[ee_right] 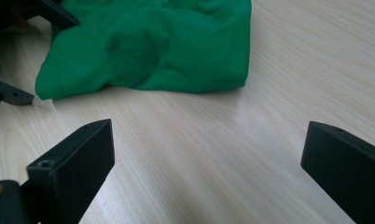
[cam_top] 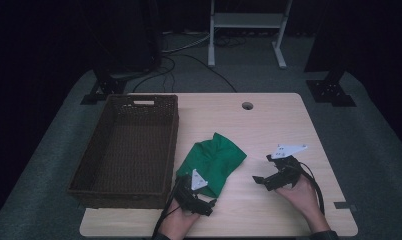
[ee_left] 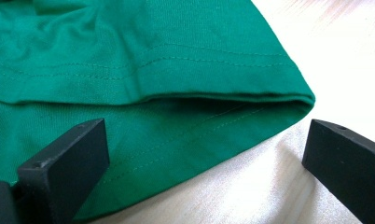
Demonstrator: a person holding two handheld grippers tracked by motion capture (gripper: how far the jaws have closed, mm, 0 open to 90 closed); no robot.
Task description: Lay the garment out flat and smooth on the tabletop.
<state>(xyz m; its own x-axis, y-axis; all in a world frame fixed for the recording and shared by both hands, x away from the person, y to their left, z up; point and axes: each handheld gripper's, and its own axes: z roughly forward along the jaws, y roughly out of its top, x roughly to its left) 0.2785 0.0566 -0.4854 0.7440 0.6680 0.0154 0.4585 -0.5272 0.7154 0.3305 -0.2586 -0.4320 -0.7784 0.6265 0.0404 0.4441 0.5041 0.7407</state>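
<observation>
A crumpled green cloth [cam_top: 215, 159] lies on the middle of the wooden table [cam_top: 279, 122]. My left gripper [cam_top: 196, 190] is at the cloth's near edge, open, its jaws either side of a stitched hem corner of the cloth [ee_left: 153, 70]. In the left gripper view one jaw lies over the fabric and the other over bare wood [ee_left: 251, 186]. My right gripper [cam_top: 261, 169] is open to the right of the cloth, a short gap away, with only tabletop between its jaws [ee_right: 209, 135]. It faces the cloth [ee_right: 162, 42], and the left gripper [ee_right: 52, 60] shows at that view's upper left.
A long brown wicker basket [cam_top: 173, 140] stands on the table's left side, close beside the cloth. A round cable hole [cam_top: 247, 106] is near the table's far edge. Beyond the table are dark stands, cables and a white frame on the floor.
</observation>
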